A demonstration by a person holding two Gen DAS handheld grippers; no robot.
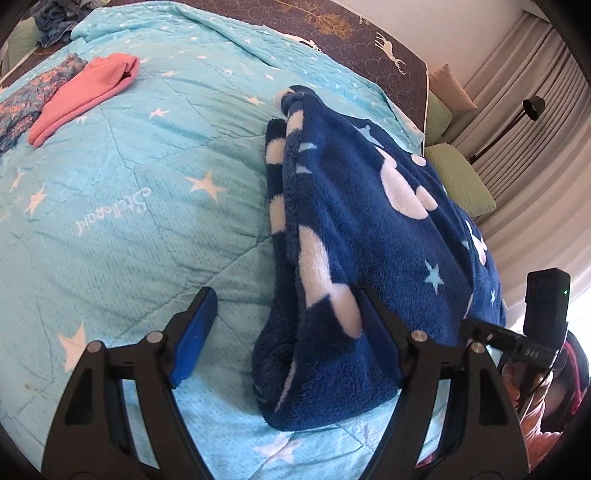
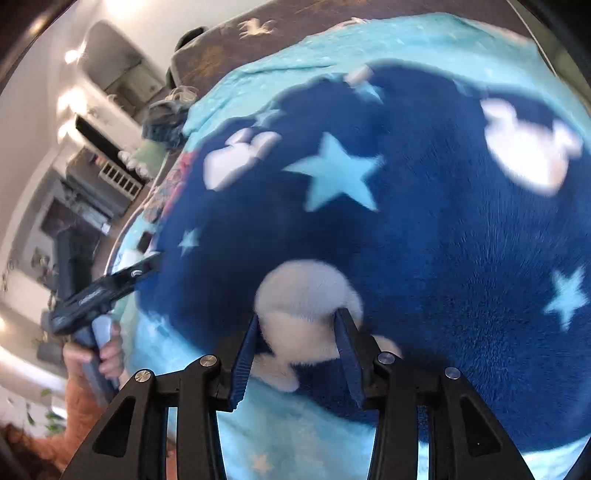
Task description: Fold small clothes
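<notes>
A dark blue fleece garment with white mouse-head shapes and pale stars lies folded lengthwise on the light blue star bedspread. My left gripper is open at the garment's near end, its right finger against the raised fleece edge and its left finger over bare bedspread. In the right wrist view the garment fills the frame. My right gripper is open, its fingers either side of a white patch at the garment's near edge. The left gripper shows at the garment's left side.
A folded pink garment and a blue sequined one lie at the far left of the bed. A dark deer-print sheet covers the far edge. Green cushions and a black lamp stand at the right.
</notes>
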